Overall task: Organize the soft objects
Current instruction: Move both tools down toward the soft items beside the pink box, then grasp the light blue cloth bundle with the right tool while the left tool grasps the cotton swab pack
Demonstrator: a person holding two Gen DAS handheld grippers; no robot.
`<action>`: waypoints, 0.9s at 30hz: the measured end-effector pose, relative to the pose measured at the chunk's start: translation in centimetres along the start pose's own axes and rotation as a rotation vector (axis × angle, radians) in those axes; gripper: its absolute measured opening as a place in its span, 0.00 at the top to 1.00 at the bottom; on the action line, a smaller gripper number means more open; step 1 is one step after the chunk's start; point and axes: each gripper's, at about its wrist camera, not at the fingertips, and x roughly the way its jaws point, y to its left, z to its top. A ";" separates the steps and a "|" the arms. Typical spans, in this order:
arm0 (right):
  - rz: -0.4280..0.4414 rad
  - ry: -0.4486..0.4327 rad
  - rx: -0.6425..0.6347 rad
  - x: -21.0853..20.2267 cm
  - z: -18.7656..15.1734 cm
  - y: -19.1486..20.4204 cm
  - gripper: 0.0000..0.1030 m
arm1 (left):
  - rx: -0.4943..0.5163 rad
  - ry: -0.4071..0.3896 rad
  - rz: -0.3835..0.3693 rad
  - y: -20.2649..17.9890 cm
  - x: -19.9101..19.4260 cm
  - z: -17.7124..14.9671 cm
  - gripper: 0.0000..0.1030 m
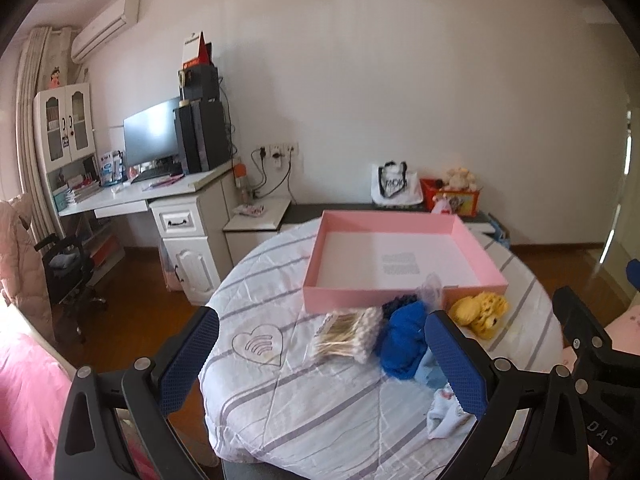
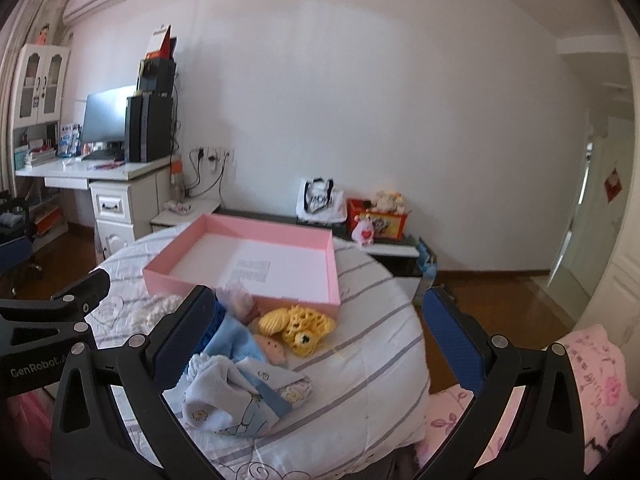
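Note:
An empty pink tray (image 1: 400, 294) (image 2: 240, 290) lies on the striped quilt (image 1: 304, 400) (image 2: 360, 360). In front of it lie a pack of cotton swabs (image 1: 346, 336), a blue knitted item (image 1: 402, 344), a yellow crocheted item (image 1: 480, 314) (image 2: 298, 324), a light blue cloth (image 2: 236, 342) and white baby socks (image 2: 224, 396) (image 1: 444, 412). My left gripper (image 1: 324, 360) is open and empty above the swabs and blue item. My right gripper (image 2: 320, 344) is open and empty above the socks and yellow item.
A white desk (image 1: 132, 196) with monitor and computer tower stands at the left. A low bench (image 1: 360, 210) by the wall holds a bag, a red box and plush toys. A pink pillow (image 2: 580, 380) lies at the right.

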 end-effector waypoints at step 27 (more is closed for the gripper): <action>0.271 0.416 0.007 10.3 -5.5 3.9 0.00 | -0.021 0.233 -0.001 2.6 10.8 -0.8 0.01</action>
